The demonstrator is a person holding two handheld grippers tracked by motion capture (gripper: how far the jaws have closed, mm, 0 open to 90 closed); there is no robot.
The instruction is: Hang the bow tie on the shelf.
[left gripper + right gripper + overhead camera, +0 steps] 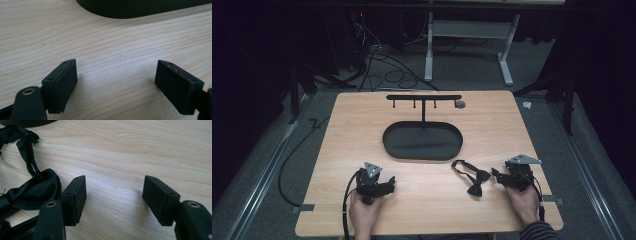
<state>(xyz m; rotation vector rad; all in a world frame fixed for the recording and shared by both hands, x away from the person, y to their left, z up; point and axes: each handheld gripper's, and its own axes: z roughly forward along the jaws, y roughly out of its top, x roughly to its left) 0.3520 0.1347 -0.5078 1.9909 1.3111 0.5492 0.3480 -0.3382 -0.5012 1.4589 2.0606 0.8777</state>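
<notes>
A black satin bow tie [473,178], its soft glossy wings pinched at a centre knot and its thin neck strap curled into a loop, lies on the pale, fine-grained wooden table [337,135], near the front right end of the black oval tray [422,141]. That tray is a shallow matte dish with a raised rim, and from its far edge a slim post rises to a flat crossbar with small pegs hanging under it, forming a T-shaped stand [423,98]. The right gripper [496,175], hard black plastic topped by a grey three-cornered plate, rests on the wood just right of the bow tie, farther from the tray; its blocky rectangular jaws stand wide apart with bare wood between them, and in the right gripper view the left jaw sits just beside the tie's folded wing [30,192]. The left gripper [391,181] rests in front of the tray's left end, jaws likewise spread with nothing between them, the tray's dark curved wall [140,8] beyond them.
</notes>
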